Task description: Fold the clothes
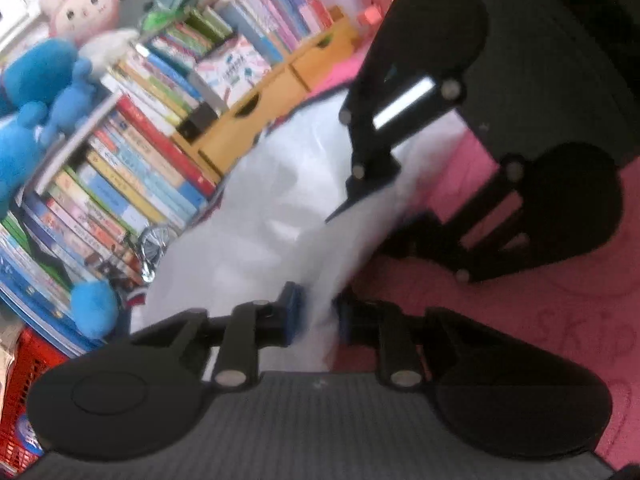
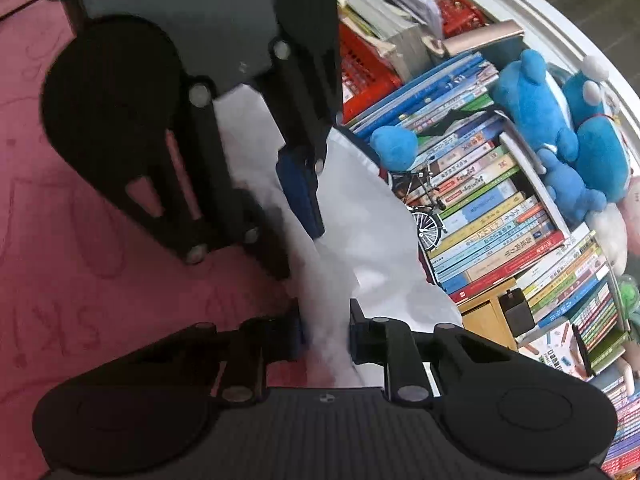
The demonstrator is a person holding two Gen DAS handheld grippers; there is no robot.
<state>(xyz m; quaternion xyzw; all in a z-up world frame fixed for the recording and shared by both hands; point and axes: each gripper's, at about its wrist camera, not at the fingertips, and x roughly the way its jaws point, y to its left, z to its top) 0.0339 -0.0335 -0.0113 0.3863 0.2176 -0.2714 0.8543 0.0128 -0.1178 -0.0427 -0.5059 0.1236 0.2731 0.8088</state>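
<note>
A white garment [image 1: 260, 208] lies rumpled on a pink mat [image 1: 560, 300] printed with letters. In the left wrist view my left gripper [image 1: 319, 314] is at the bottom, with its blue pads pinching a raised fold of the cloth. My right gripper [image 1: 360, 232] reaches in from the upper right and is shut on the same garment a little further along. The right wrist view mirrors this: the right gripper [image 2: 326, 332] pinches a ridge of the white garment [image 2: 360, 216], and the left gripper [image 2: 300, 256] clamps the cloth just ahead of it. The two grippers are close together.
Crowded shelves of books [image 1: 132, 168] stand right behind the garment, with blue plush toys [image 1: 36, 92], a pink plush [image 1: 84, 4] and yellow drawers [image 1: 256, 116]. A red basket [image 2: 364, 76] and a small model bicycle [image 2: 424, 208] sit near the cloth's edge.
</note>
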